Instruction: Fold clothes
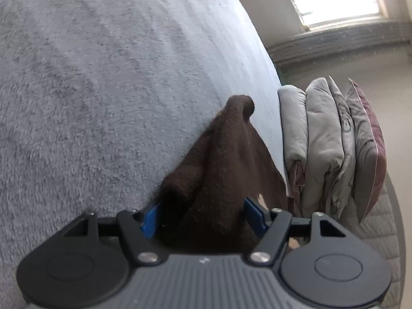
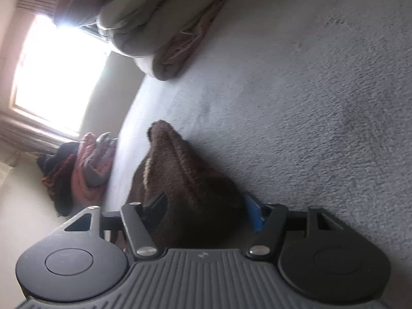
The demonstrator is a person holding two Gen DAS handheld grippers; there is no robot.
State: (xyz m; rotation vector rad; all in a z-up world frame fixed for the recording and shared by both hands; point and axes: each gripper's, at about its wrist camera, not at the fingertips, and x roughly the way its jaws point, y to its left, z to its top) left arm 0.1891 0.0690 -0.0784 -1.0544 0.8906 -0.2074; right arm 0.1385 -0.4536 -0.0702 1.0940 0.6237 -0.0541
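I have the grey fleece bed cover point(image 1: 90, 90) filling the space ahead of both grippers, seen tilted hard in both wrist views. Off the right side of the left gripper stands a stack of folded bedding and pillows point(image 1: 329, 149); beyond the right gripper's left side lies a heap of mixed clothes point(image 2: 85, 164).

The brown garment point(image 1: 219, 170) is pinched between the blue pads of the left gripper point(image 1: 203, 213), jaws closed down onto a thick bunch of cloth. The right gripper point(image 2: 206, 211) grips the same brown fabric likewise, pinched well in, cloth bulging forward past the tips.

How much of the garment hangs below the grippers I cannot tell; both views show only the bunched corner.

Risks, as I judge them:
- Thick bunches in each pinch: layers may slide out unevenly, so one corner drops.
- Fleece has drag: the cloth could snag and fold crooked when laid down.
- Steep tilt of both wrists: poor sight of the hem; edges may misalign.
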